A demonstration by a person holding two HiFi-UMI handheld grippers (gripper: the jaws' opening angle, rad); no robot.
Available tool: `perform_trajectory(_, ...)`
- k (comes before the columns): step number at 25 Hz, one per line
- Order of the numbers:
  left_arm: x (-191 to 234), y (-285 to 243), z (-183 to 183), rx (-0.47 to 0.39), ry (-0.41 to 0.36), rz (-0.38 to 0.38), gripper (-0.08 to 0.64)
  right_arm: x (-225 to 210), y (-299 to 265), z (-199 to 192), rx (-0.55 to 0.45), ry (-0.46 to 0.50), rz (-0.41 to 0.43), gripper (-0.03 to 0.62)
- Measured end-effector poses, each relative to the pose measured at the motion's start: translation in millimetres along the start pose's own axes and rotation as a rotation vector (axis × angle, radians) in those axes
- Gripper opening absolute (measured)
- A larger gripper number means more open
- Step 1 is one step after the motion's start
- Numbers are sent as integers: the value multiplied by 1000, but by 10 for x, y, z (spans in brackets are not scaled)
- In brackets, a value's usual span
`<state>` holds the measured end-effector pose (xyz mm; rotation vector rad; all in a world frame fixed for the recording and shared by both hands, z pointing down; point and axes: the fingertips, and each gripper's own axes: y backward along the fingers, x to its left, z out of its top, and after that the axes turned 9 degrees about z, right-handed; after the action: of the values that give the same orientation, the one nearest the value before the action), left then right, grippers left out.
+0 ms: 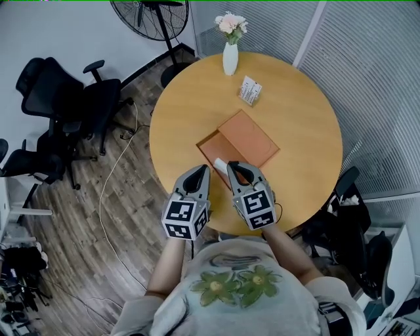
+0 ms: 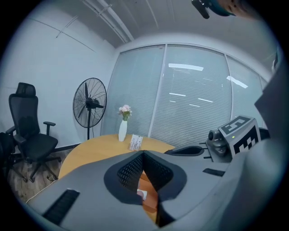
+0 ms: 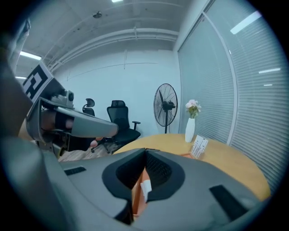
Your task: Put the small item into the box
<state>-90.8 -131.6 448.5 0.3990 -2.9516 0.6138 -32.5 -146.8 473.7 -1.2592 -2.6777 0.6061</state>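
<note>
Tabletop [image 1: 302, 131] round, smooth wood, box [image 1: 249, 139] flat, rectangular, tan

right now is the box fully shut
No, the lid sits shifted aside on the box, leaving an open strip where the small white item shows.

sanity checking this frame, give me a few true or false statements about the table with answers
1. The vase stands on the table. True.
2. The box is fully closed. False: its lid is slid aside, leaving one end open.
3. The small white item lies in the box's open end. True.
4. The right gripper has its jaws wide apart. False: they are shut, empty.
5. The fan stands on the table. False: it stands on the floor.
</note>
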Motion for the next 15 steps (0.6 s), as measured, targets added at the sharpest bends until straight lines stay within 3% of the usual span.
perform_trajectory(7, -116, 128, -11, -13, -2, -6, 2, 137, 278, 215, -108, 3, 4, 0)
perform_trajectory(15, -172, 250, -4, -25, -1, -2, 2, 323, 415, 281, -127, 37, 26, 0)
